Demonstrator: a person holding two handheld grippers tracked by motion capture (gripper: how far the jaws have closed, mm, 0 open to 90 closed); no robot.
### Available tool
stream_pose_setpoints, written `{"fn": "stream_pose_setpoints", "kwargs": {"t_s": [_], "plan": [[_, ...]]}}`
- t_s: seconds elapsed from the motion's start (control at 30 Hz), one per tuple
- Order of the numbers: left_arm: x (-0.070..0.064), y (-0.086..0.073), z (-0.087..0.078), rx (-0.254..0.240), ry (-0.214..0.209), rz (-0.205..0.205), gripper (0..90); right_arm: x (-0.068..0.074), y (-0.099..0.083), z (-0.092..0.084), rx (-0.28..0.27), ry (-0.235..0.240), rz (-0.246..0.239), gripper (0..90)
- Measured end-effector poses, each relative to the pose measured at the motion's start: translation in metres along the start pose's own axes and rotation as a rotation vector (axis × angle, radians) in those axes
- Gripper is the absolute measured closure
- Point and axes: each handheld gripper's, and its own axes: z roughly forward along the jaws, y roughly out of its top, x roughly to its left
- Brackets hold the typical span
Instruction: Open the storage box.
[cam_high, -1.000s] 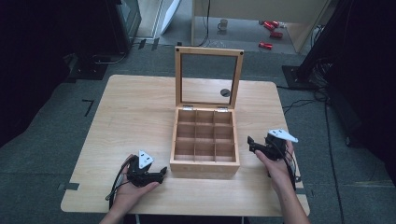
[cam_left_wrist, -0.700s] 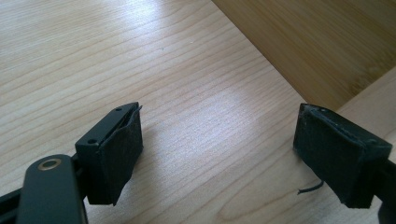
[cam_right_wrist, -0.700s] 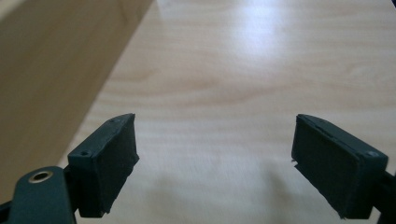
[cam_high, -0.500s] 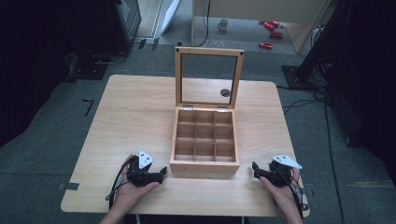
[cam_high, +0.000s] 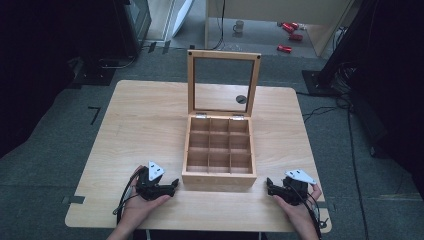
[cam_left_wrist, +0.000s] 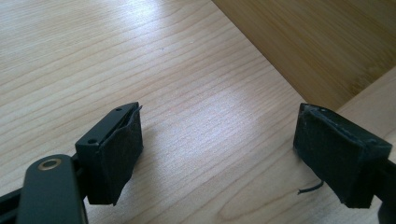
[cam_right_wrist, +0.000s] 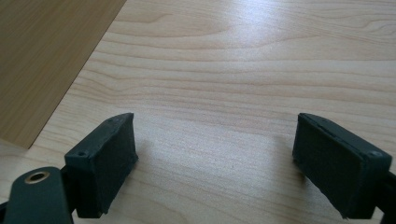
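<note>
Left tool (cam_high: 172, 184) and right tool (cam_high: 270, 186) rest on the table (cam_high: 150, 120), jaws wide, empty, flanking the wooden box (cam_high: 220, 172). Lid (cam_high: 223, 83) already upright; compartments bare, nothing loaded yet.

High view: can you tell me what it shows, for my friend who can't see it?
An open wooden box with nine empty compartments sits mid-table, its glass lid standing upright. A person's hands rest at the near edge, the left gripper and right gripper on either side of the box, both open and holding nothing.
</note>
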Motion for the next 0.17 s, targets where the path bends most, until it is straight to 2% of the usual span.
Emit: {"fn": "stream_pose_setpoints", "kwargs": {"t_s": [0.17], "plan": [[0.0001, 0.0, 0.0, 0.0, 0.0, 0.001, 16.2, 0.0, 0.0, 0.0, 0.0, 0.0, 0.0, 13.3]]}}
